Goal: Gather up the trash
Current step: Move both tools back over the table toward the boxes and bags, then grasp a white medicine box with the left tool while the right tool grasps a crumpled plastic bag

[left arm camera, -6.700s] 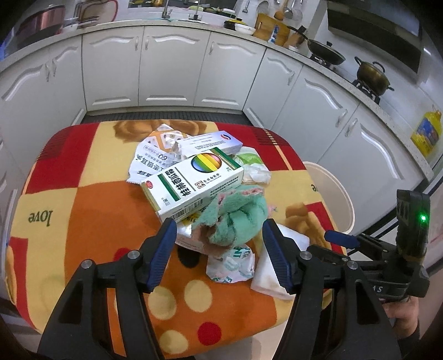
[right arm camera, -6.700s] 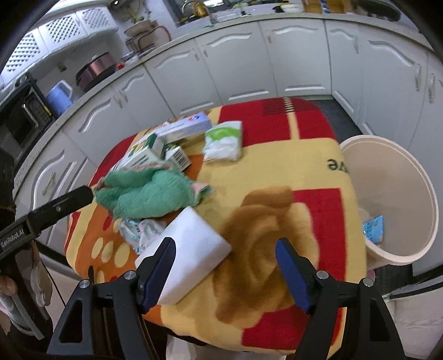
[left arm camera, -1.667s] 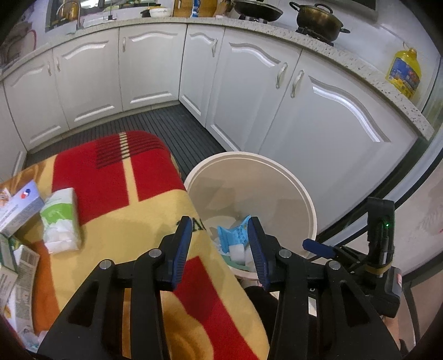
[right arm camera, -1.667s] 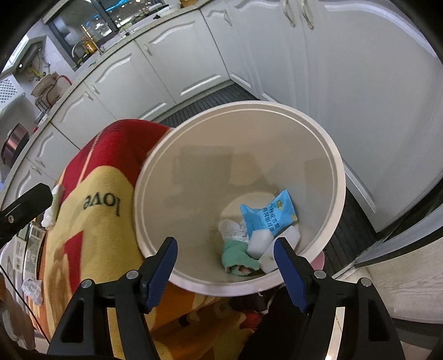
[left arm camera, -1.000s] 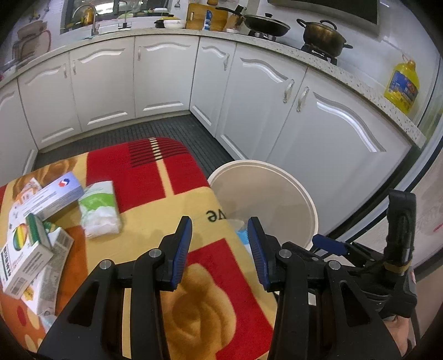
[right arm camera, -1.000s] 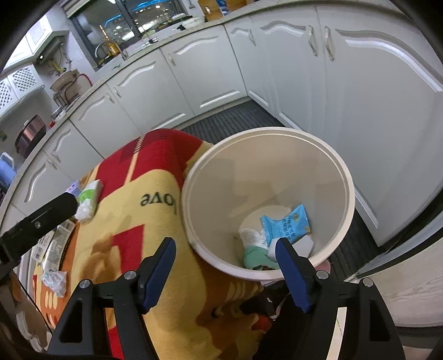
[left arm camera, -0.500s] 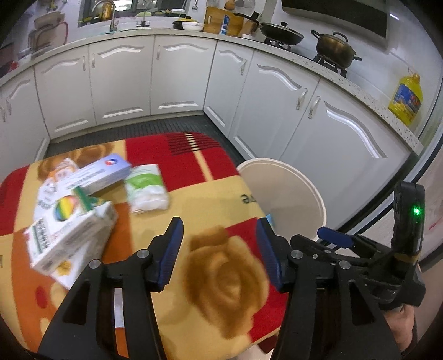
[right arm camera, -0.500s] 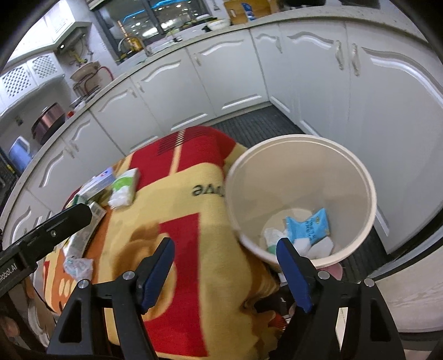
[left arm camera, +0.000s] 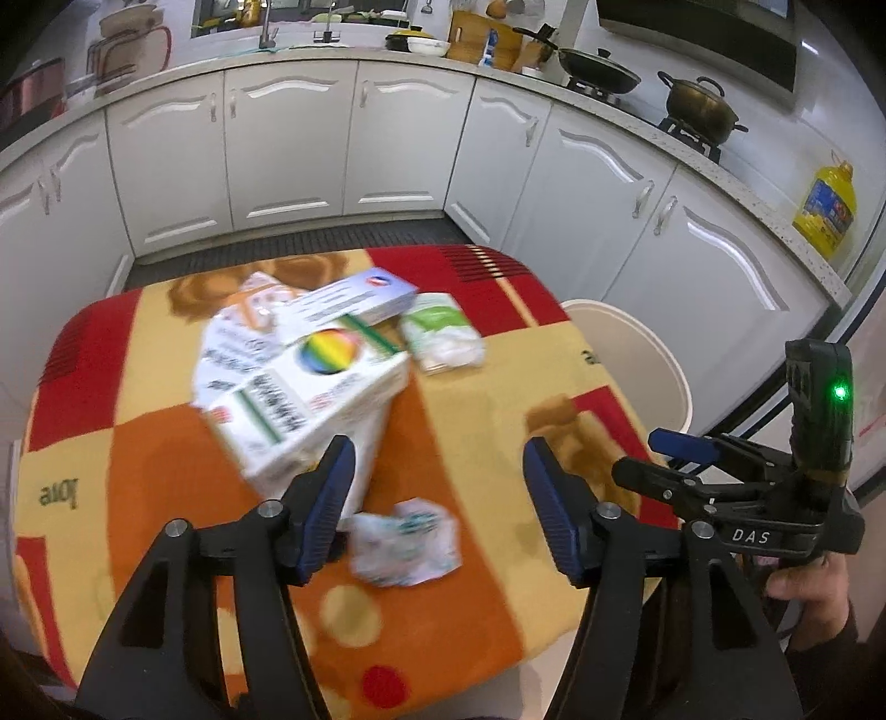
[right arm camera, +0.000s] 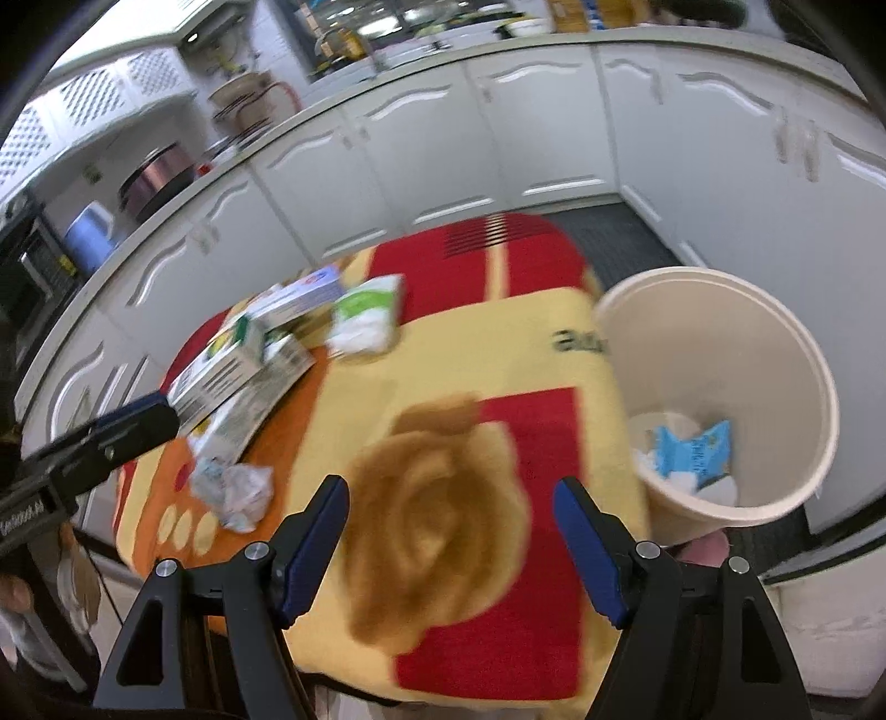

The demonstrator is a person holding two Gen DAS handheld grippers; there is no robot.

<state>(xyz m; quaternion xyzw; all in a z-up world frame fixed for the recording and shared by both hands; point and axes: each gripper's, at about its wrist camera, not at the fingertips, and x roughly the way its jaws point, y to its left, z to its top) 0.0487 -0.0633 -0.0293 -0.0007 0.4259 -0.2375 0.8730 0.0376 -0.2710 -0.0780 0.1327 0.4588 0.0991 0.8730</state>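
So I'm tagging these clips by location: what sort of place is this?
A home kitchen, most likely: white cabinets under a counter, pots on a stove, and a sink tap behind.

Crumpled wrapper (left arm camera: 406, 541), boxes (left arm camera: 310, 399) on table; bin (right arm camera: 714, 410) partly filled.

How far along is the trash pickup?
Done: blue packet and white scraps lie in the bin. In hand: nothing; left gripper is opening, empty, above the crumpled wrapper; right gripper is open, empty. Left: wrapper, boxes, tissue pack.
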